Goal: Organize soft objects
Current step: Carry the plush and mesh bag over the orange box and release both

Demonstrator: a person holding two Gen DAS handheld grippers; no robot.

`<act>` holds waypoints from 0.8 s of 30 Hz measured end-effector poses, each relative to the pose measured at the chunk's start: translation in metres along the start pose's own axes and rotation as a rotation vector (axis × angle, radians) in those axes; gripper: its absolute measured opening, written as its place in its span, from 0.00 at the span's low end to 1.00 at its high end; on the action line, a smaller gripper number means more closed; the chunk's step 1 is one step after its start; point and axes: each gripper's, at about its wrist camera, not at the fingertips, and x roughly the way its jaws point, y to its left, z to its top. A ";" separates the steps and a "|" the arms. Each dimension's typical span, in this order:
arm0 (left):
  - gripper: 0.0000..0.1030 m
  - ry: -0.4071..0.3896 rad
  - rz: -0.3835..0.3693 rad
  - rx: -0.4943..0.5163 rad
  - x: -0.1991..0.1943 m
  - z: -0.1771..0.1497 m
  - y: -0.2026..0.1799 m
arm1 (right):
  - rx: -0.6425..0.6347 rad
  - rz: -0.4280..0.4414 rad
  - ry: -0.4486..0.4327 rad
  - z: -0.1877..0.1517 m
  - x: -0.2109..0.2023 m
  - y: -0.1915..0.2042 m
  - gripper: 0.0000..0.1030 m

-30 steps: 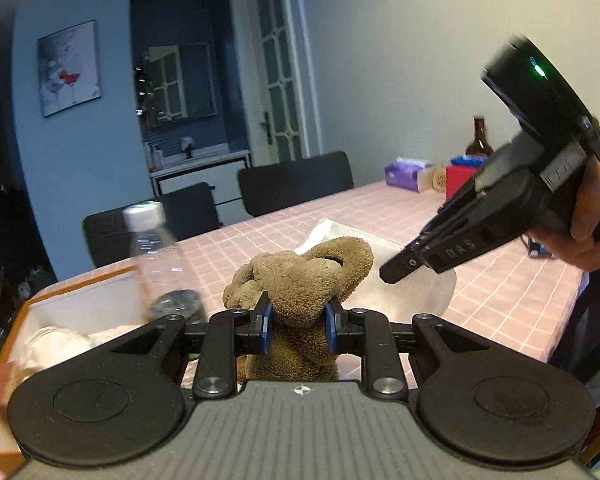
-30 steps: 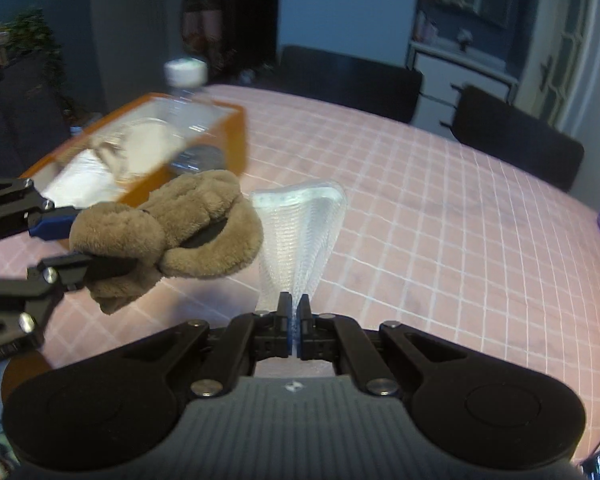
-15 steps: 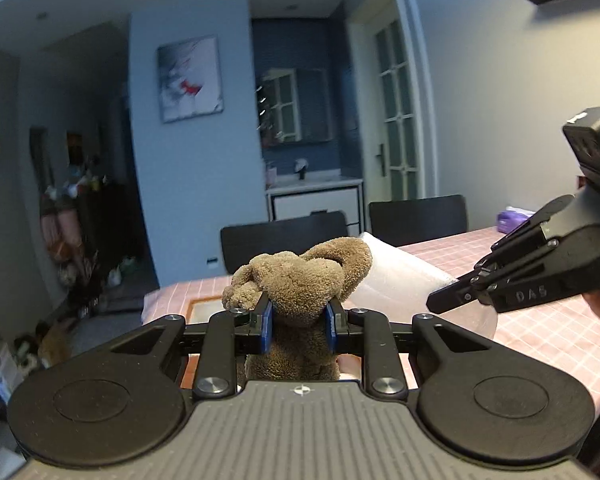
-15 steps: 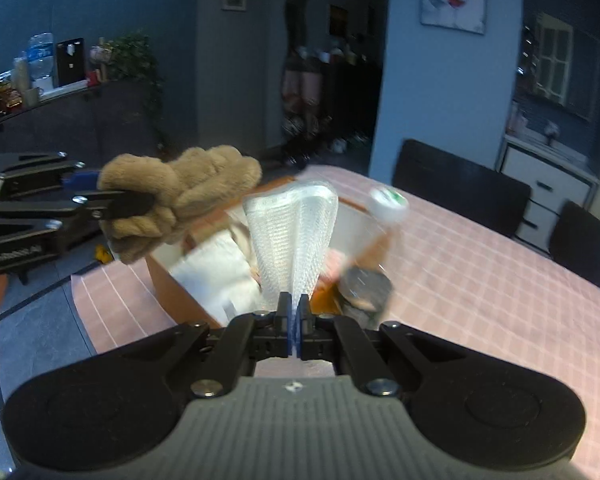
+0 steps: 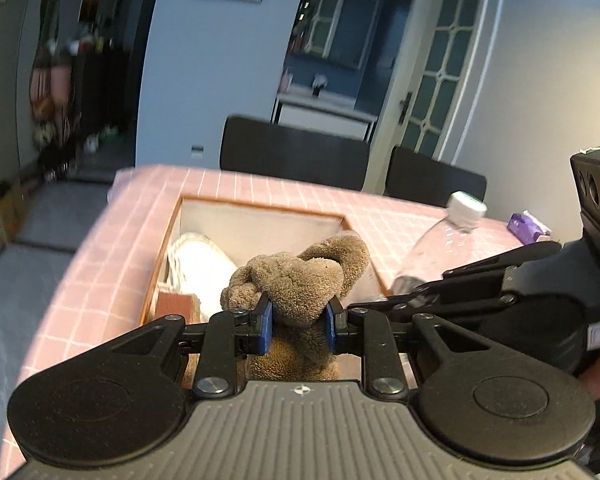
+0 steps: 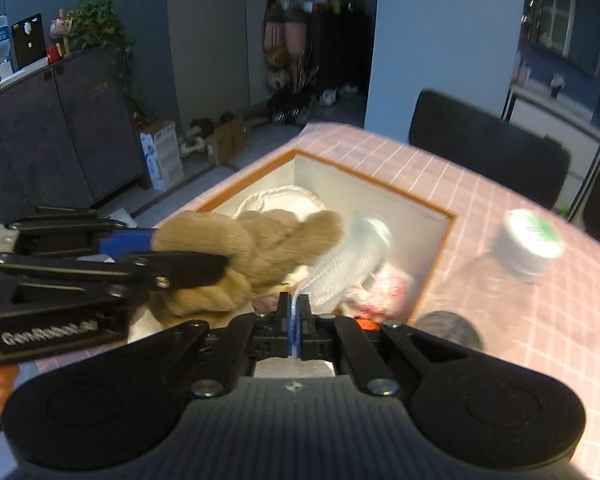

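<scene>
My left gripper is shut on a brown plush toy and holds it above the orange-rimmed box. It also shows in the right wrist view, with the plush over the box. My right gripper is shut on a white ribbed soft piece that hangs over the box. White cloth and a pink fluffy item lie inside the box. The right gripper shows in the left wrist view as black fingers beside the plush.
A clear plastic bottle with a white cap stands on the pink checked tablecloth right of the box; its cap also shows in the right wrist view. Black chairs stand behind the table. A purple pack lies far right.
Both grippers have swung from the table's middle to above the box, still holding the plush and the white piece. The views now tilt down into the box.
</scene>
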 end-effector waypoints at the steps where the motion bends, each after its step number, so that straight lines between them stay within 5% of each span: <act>1: 0.27 0.015 0.010 -0.004 0.004 0.000 0.002 | 0.005 0.004 0.014 0.002 0.008 0.001 0.00; 15: 0.37 0.104 -0.001 -0.052 0.025 -0.012 0.018 | -0.042 -0.026 0.126 -0.002 0.069 0.002 0.04; 20: 0.51 0.081 -0.004 -0.057 0.016 -0.009 0.020 | -0.044 -0.002 0.129 -0.001 0.075 -0.001 0.29; 24: 0.56 0.044 0.002 -0.071 0.002 -0.005 0.022 | -0.068 -0.014 0.098 -0.001 0.065 0.002 0.33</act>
